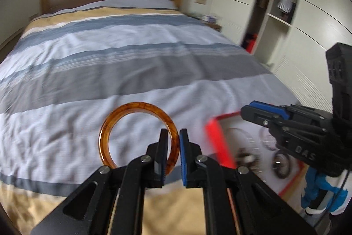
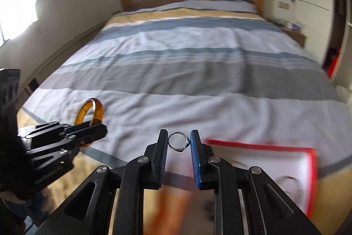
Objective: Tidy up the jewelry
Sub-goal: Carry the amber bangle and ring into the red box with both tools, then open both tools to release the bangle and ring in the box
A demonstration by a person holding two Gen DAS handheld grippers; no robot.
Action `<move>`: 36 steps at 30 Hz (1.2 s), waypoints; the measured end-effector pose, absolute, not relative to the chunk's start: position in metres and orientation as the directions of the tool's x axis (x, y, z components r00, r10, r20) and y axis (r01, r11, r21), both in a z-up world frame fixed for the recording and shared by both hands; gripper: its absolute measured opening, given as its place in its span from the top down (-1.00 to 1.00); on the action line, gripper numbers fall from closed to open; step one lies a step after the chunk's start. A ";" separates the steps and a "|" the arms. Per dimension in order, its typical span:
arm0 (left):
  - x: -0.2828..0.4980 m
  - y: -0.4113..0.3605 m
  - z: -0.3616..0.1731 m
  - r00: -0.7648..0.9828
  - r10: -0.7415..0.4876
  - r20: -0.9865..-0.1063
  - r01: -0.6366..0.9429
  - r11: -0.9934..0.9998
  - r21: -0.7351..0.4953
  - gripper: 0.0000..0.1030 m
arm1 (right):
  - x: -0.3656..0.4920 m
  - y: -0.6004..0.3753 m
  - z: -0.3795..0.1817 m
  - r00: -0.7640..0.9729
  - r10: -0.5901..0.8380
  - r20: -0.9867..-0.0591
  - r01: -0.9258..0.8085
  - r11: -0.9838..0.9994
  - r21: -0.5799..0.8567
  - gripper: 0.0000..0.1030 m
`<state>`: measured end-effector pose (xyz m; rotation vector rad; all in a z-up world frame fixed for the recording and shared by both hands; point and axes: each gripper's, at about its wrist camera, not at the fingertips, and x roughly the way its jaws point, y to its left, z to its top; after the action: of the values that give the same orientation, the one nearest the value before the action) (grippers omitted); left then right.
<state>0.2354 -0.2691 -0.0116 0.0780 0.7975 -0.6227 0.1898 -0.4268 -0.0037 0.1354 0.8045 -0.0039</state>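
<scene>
Jewelry lifted clear of its red-edged tray

Jewelry pieces were in the air above a striped bed, with the red-edged tray lying near its foot and more pieces, too blurred to name, resting inside. The left hand-held gripper was clamped narrow on the band of an amber bangle, which stood upright to one side of the fingers. The bangle looked rigid, smooth and light, probably slippery and liable to chip if dropped; its flat band was the sensible place to pinch. The right hand-held gripper held a thin silver ring pinched across its width between the pads. That ring seemed featherweight, stiff and easy to lose from a loose grip.
</scene>
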 end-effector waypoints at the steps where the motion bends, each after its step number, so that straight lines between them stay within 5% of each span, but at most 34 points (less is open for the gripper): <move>1: 0.231 -0.283 -0.012 0.518 -0.504 -0.691 0.565 0.809 -0.166 0.82 | 0.183 -0.440 -0.005 0.689 0.028 -0.724 0.074 0.991 0.109 0.60; 13: 0.211 -0.412 -0.059 0.378 -0.532 -0.758 0.702 0.698 -0.139 0.82 | 0.180 -0.540 -0.065 0.600 -0.034 -0.799 0.157 0.985 0.076 0.60; 30: 0.219 -0.424 -0.105 0.274 -0.521 -0.808 0.727 0.662 -0.181 0.79 | 0.213 -0.545 -0.100 0.477 -0.031 -0.878 0.035 0.999 -0.016 0.56; 34: 0.213 -0.418 -0.092 0.272 -0.547 -0.791 0.722 0.660 -0.208 0.35 | 0.205 -0.550 -0.091 0.486 -0.042 -0.873 0.071 0.997 -0.009 0.38; 36: 0.206 -0.413 -0.082 0.282 -0.554 -0.784 0.728 0.655 -0.201 0.33 | 0.196 -0.551 -0.080 0.500 -0.048 -0.865 0.089 0.996 -0.005 0.38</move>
<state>0.2058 -0.4135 -0.0815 0.2113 0.9528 -0.8667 0.1960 -0.5508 -0.0797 0.0422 1.0438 -0.0828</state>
